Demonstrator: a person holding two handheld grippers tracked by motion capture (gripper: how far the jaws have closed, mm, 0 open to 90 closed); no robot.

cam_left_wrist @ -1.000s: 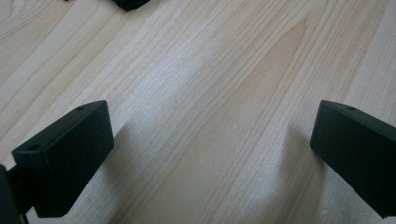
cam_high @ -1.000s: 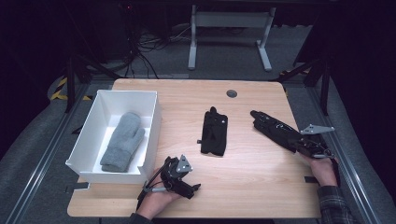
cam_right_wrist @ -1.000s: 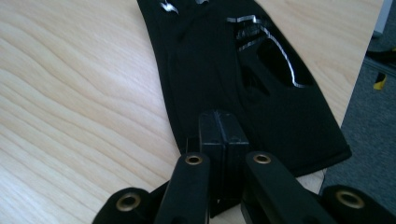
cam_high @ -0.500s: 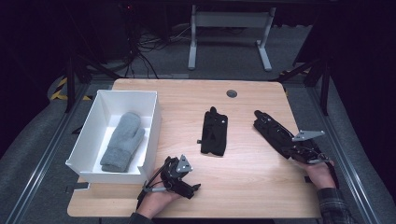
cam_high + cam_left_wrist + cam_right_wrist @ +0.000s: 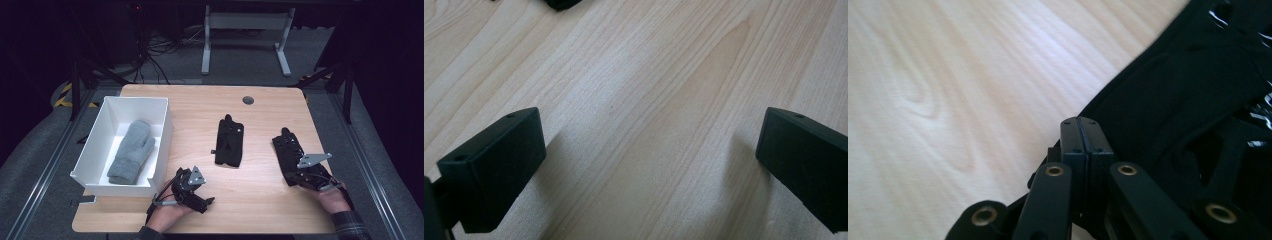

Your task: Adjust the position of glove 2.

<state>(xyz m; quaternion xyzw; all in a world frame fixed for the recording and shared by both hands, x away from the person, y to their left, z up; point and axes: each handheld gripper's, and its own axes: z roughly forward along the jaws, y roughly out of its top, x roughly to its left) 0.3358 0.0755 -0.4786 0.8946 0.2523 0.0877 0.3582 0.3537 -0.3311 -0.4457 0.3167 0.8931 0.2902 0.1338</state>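
Observation:
A black glove [image 5: 286, 150] lies at the right of the wooden table [image 5: 260, 210], and my right gripper [image 5: 302, 178] is at its near cuff end. In the right gripper view the jaws of that gripper [image 5: 1081, 122] are pressed together on the edge of the glove [image 5: 1178, 95]. A second black glove [image 5: 229, 143] lies flat mid-table. A grey mitten [image 5: 131, 150] rests inside the white box [image 5: 165, 135] at the left. My left gripper [image 5: 192, 191] sits near the front edge beside the box. Its jaws [image 5: 649, 150] stand wide open over bare wood.
A round dark grommet [image 5: 247, 100] is set into the table's far edge. Table legs and cables stand on the floor beyond. The table's corners are rounded, and metal rails run along both sides.
My right gripper has moved toward the front edge and a little left. The right-hand black glove has come along and turned to lie more lengthwise. The left hand has stayed still.

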